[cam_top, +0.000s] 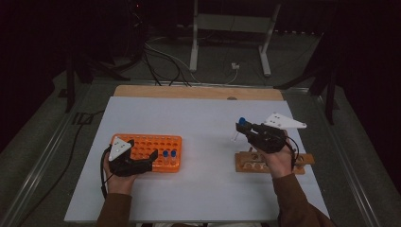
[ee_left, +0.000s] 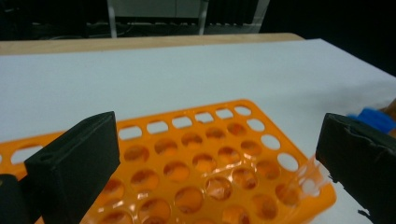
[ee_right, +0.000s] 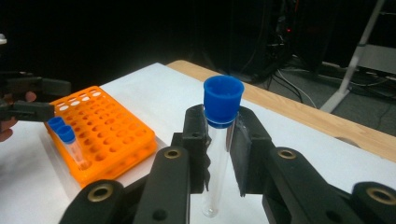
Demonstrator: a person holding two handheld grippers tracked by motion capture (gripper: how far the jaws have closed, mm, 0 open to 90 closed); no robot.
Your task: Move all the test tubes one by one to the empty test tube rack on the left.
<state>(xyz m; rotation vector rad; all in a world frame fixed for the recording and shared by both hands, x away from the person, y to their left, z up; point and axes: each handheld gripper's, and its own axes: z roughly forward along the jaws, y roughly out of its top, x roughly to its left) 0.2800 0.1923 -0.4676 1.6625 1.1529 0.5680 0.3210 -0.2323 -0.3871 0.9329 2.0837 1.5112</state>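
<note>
Counting by kind. Orange tube rack [cam_top: 142,142]: one sitting on the table. Wooden rack [cam_top: 246,163]: one sitting well apart from it. Blue-capped tubes: three showing, two standing in the orange rack [cam_top: 169,156], one tube [ee_right: 219,140] sitting between gripper jaws. Handheld grippers: two working, left gripper [cam_top: 144,161] and right gripper [cam_top: 242,126].

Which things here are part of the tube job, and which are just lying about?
In the job:
right gripper, shut on the blue-capped tube
orange rack with two capped tubes
left gripper, jaws open around the rack's end
wooden rack

Lying about:
floor cables
metal stand
</note>
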